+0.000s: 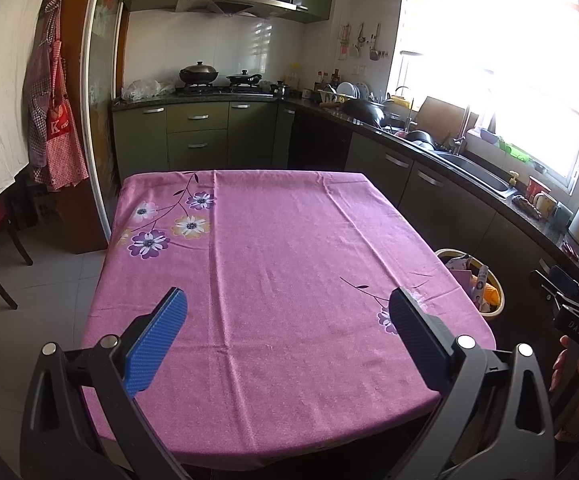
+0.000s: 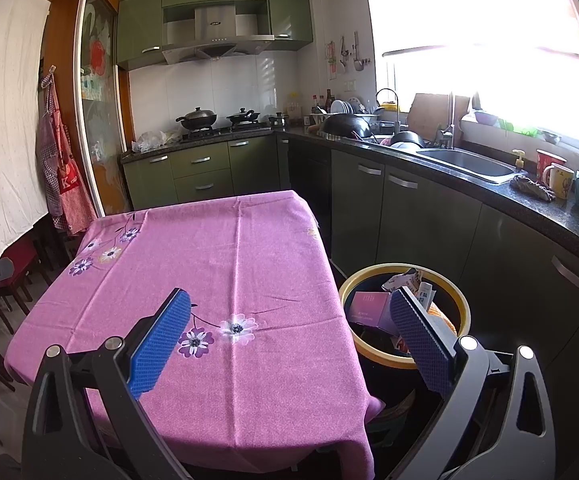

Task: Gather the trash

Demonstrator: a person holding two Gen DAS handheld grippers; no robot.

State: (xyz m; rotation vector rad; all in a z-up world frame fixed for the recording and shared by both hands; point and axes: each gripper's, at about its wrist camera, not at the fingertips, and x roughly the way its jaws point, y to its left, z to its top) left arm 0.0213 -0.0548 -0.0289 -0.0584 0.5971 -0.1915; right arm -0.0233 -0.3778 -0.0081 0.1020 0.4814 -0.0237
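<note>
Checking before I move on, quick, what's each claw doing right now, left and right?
Left claw: open, holding nothing, above the pink tablecloth.
Right claw: open, holding nothing, between the table edge and the trash bin.

bin (image 2: 405,362): round, yellow-rimmed, dark-walled, upright | trash (image 2: 369,306): pink box, crumpled papers, piled inside | place: seen behind right finger (image 2: 417,336), beside table edge

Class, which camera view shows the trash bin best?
The right wrist view: the trash bin shows nearly its whole yellow rim and the rubbish inside. In the left wrist view, the table hides much of it.
</note>
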